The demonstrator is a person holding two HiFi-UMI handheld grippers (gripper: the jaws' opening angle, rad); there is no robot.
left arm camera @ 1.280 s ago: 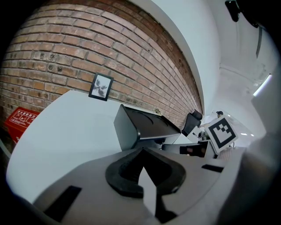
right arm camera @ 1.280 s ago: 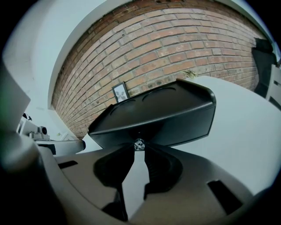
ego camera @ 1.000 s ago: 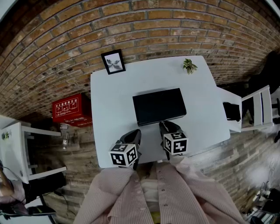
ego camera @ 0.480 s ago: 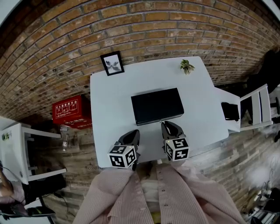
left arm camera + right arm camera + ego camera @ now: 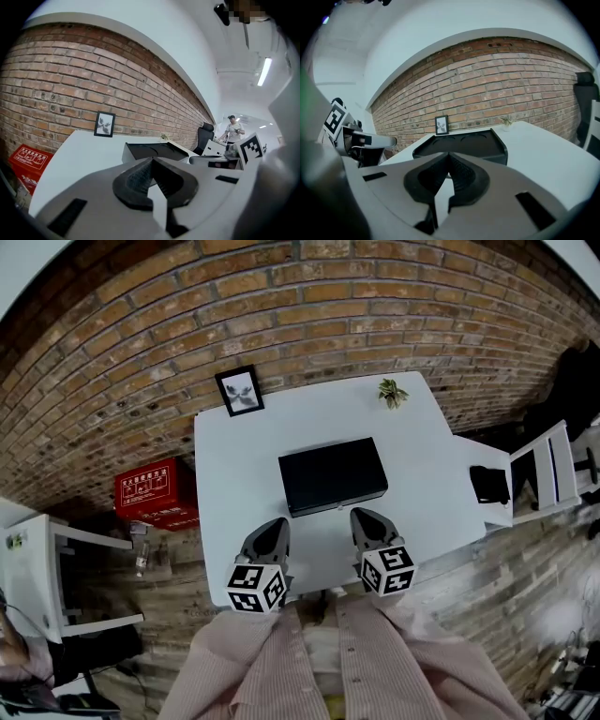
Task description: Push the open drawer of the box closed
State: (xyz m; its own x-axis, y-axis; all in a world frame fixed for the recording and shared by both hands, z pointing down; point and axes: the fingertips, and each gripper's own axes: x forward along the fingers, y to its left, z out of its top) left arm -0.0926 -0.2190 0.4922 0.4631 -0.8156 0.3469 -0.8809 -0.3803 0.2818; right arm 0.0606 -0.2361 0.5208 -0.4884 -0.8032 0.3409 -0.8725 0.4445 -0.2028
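A flat black box lies in the middle of the white table; its near front looks flush, with no drawer standing out. My left gripper rests near the table's front edge, to the left of and short of the box, its jaws shut with nothing between them. My right gripper sits a short gap in front of the box's near right side, also shut and empty. The left gripper view shows the box past the closed left gripper. In the right gripper view the box lies just beyond the closed right gripper.
A framed picture stands at the table's back left and a small plant at the back right, against a brick wall. A red box sits on the floor at left. A white chair stands at right.
The right gripper, which was up against the box's front, has drawn back toward the table's near edge. The left gripper has pulled back a little too.
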